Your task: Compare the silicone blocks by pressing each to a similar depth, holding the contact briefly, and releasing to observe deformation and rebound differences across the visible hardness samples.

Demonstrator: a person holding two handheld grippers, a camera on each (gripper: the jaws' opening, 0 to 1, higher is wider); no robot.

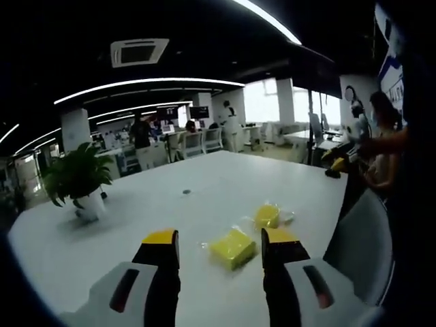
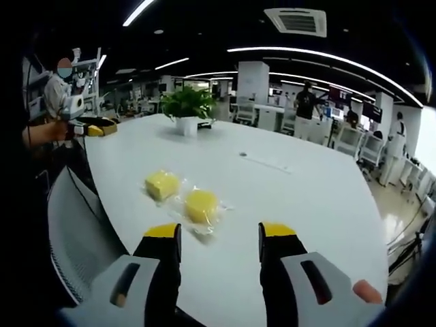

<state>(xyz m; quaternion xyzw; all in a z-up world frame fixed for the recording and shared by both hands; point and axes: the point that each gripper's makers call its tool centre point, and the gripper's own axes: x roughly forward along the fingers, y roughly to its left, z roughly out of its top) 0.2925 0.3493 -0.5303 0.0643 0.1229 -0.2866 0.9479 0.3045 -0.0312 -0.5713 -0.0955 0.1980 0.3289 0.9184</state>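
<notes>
Two yellow silicone blocks in clear wrappers lie on a white table. In the left gripper view the nearer block (image 1: 232, 246) sits just ahead, between my jaws, and the farther block (image 1: 266, 215) lies beyond it to the right. My left gripper (image 1: 221, 245) is open above the table, touching nothing. In the right gripper view one block (image 2: 201, 205) lies a little ahead of my left jaw and the other block (image 2: 162, 184) sits further left. My right gripper (image 2: 219, 238) is open and holds nothing.
A potted plant (image 1: 77, 178) (image 2: 187, 107) stands on the white table (image 1: 204, 184) (image 2: 300, 184). A grey chair back (image 1: 361, 245) (image 2: 78, 235) sits at the table's edge by the blocks. A person (image 1: 381, 143) (image 2: 58, 95) stands beside the table holding yellow-tipped grippers. Desks and people fill the office behind.
</notes>
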